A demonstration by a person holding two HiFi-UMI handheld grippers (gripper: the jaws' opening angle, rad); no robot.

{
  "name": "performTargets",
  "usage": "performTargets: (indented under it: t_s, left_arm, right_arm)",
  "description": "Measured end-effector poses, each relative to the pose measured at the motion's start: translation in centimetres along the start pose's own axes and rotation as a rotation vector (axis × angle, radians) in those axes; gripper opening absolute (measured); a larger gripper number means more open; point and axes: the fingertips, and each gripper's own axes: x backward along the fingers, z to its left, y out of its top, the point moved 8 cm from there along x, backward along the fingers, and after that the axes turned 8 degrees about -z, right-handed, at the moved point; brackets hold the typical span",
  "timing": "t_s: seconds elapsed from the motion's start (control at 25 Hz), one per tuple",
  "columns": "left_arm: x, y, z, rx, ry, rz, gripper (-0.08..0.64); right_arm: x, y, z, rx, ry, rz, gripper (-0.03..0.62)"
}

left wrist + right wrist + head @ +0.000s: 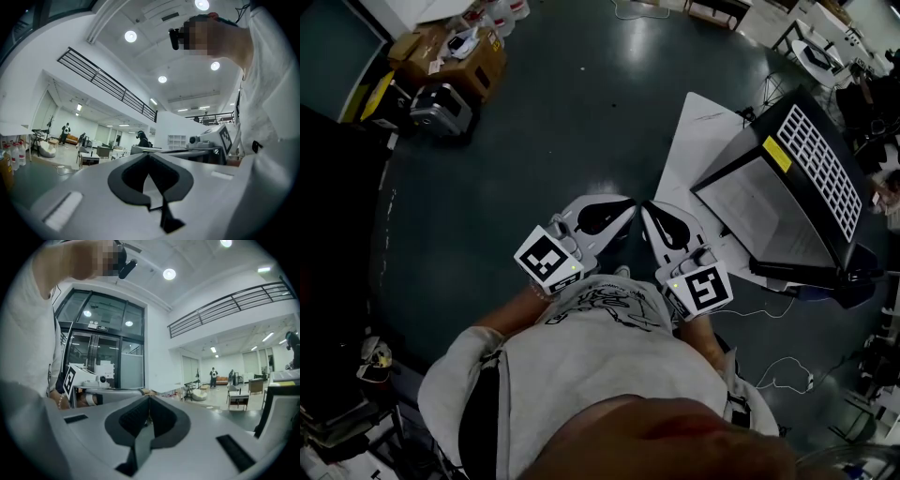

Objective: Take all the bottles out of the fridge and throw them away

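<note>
Both grippers are held close to the person's chest, pointing forward over the dark floor. My left gripper point(623, 204) is shut with nothing in it; its jaw tips meet in the left gripper view point(149, 157). My right gripper point(649, 208) is shut too, empty, with its tips together in the right gripper view point(149, 399). The fridge point(806, 178), a dark cabinet with a white grille on top, stands to the front right of the right gripper. Its inside is hidden. No bottle shows in or near it.
A white panel point(698, 141) lies beside the fridge. Cardboard boxes point(450, 66) and a dark case sit at the far left. Several white jugs point(14, 157) stand at the room's left edge. Thin cables point(778, 375) trail on the floor at the right.
</note>
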Motion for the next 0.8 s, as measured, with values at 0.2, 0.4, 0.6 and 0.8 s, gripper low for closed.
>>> performTargets:
  t_s: [0.2, 0.4, 0.6, 0.8]
  left_arm:
    - [-0.47, 0.16, -0.28, -0.012, -0.004, -0.002, 0.008]
    - [-0.7, 0.21, -0.42, -0.009, -0.005, 0.0, 0.008]
    - [-0.74, 0.39, -0.47, -0.01, 0.0, 0.0, 0.008]
    - [-1.03, 0.37, -0.46, -0.007, -0.002, -0.004, 0.008]
  right_arm:
    - [0.21, 0.19, -0.27, 0.023, 0.015, -0.006, 0.011]
    - [0.28, 0.48, -0.6, 0.009, -0.025, 0.026, 0.009]
    - [0.51, 0.2, -0.57, 0.02, 0.002, 0.007, 0.009]
    - [0.52, 0.34, -0.86, 0.019, -0.001, 0.017, 0.009]
